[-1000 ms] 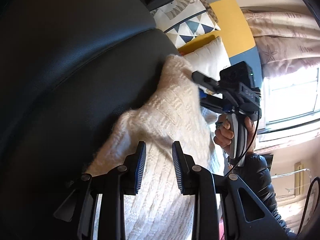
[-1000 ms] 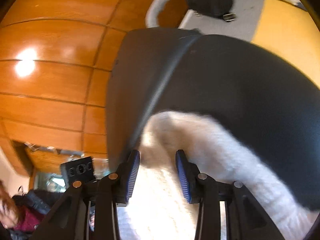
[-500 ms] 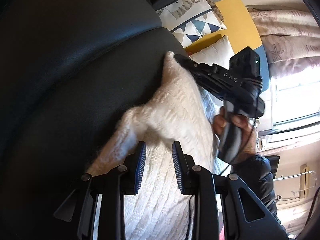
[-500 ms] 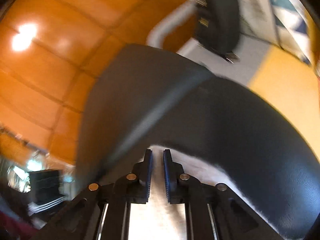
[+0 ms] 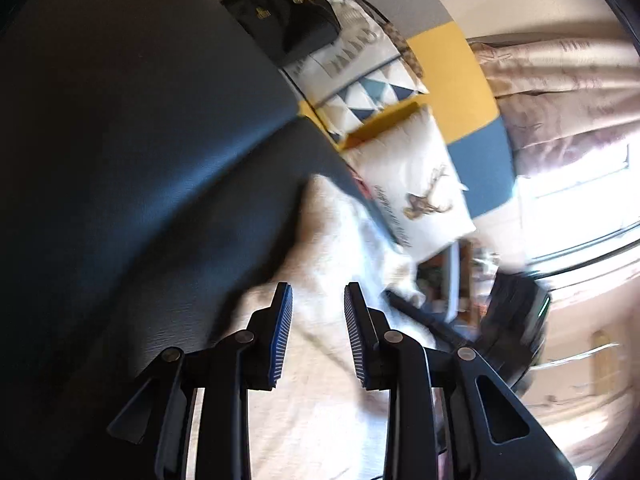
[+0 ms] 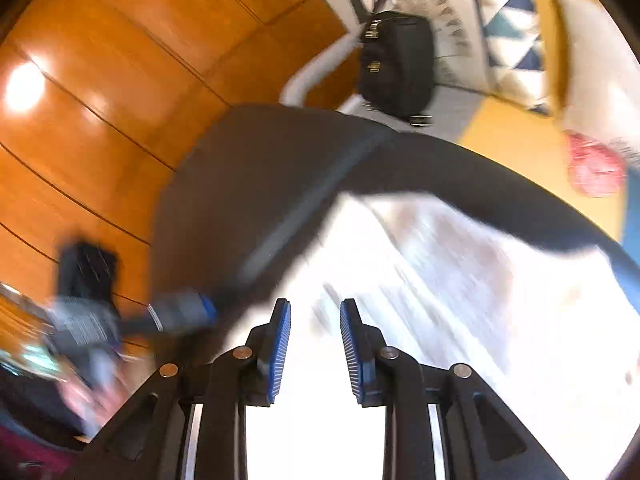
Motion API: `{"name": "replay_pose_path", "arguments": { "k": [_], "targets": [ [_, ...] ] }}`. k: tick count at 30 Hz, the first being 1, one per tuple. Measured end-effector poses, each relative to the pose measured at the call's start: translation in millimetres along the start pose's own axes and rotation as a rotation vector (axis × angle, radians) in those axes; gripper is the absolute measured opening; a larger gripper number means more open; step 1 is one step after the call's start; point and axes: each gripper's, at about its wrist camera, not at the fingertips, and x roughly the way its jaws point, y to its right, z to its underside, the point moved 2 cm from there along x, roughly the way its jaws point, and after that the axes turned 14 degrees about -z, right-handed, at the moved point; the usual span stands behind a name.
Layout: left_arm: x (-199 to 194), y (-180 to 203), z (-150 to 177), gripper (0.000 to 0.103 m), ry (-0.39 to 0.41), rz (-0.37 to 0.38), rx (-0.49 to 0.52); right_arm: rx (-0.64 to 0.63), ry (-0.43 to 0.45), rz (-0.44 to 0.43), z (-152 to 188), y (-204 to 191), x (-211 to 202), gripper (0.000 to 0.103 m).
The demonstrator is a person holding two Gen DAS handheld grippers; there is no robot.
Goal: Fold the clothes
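Hovering tools (image 5: 316, 340) above white sweater (image 6: 440, 280)

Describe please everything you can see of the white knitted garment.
The white knitted garment is cream-white and looks like thick, soft wool with a ribbed knit. It lies spread on a dark leather-like surface, and one narrow part reaches up toward a white cushion with a deer print. In the right wrist view it is blurred and overexposed. It fills the lower part of both views, beyond the fingers of each hand-held gripper; no pad visibly presses it.
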Motion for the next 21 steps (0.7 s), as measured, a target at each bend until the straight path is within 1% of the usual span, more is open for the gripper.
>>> {"name": "replay_pose_path", "arguments": {
  "k": [1, 2, 3, 5, 6, 7, 8, 9, 10, 11, 12, 13, 14, 16, 17, 18, 19, 20, 21],
  "targets": [
    [3, 4, -5, 0.029, -0.015, 0.026, -0.022, 0.007, 0.008, 0.035, 12, -1, 0, 0.025],
    [5, 13, -9, 0.029, -0.022, 0.062, -0.015, 0.012, 0.017, 0.072, 24, -3, 1, 0.025],
    [17, 25, -17, 0.029, -0.036, 0.069, 0.008, 0.005, 0.025, 0.124, 34, -4, 4, 0.025],
    [36, 41, -19, 0.029, -0.087, 0.046, 0.046, -0.012, 0.023, 0.237, 52, -4, 16, 0.025],
    [46, 46, -19, 0.029, -0.112, 0.033, 0.070, -0.018, 0.034, 0.257, 57, -6, 24, 0.026],
    [57, 49, -18, 0.029, -0.127, 0.001, 0.089, -0.020, 0.075, 0.268, 60, -8, 26, 0.029],
    [68, 50, -18, 0.029, -0.139, -0.035, 0.108, -0.022, 0.116, 0.280, 64, -10, 27, 0.035],
    [76, 46, -19, 0.029, -0.127, -0.108, 0.126, -0.025, 0.155, 0.291, 67, -12, 29, 0.038],
    [83, 42, -20, 0.029, -0.114, -0.176, 0.143, -0.036, 0.183, 0.303, 70, -16, 32, 0.043],
    [84, 36, -20, 0.025, -0.097, -0.185, 0.152, -0.042, 0.208, 0.298, 73, -17, 34, 0.051],
    [85, 31, -20, 0.018, -0.080, -0.195, 0.162, -0.045, 0.232, 0.272, 76, -17, 36, 0.055],
    [83, 29, -19, 0.007, -0.067, -0.216, 0.187, -0.052, 0.256, 0.238, 80, -16, 35, 0.058],
    [81, 26, -18, 0.005, -0.054, -0.234, 0.211, -0.049, 0.280, 0.205, 84, -11, 31, 0.058],
    [75, 27, -17, 0.005, -0.047, -0.228, 0.234, -0.005, 0.321, 0.117, 91, -3, 19, 0.058],
    [70, 27, -16, 0.005, -0.044, -0.224, 0.241, 0.019, 0.317, 0.081, 90, 0, 12, 0.058],
    [63, 26, -16, 0.005, -0.040, -0.193, 0.237, 0.044, 0.316, 0.048, 88, 1, 4, 0.058],
    [56, 25, -16, 0.006, -0.037, -0.163, 0.233, 0.075, 0.337, 0.034, 91, -5, -11, 0.058],
    [48, 24, -17, 0.007, -0.034, -0.133, 0.227, 0.111, 0.365, 0.003, 94, -4, -24, 0.059],
    [42, 21, -18, 0.008, -0.037, -0.102, 0.211, 0.152, 0.387, -0.046, 100, -4, -36, 0.060]
  ]
}}
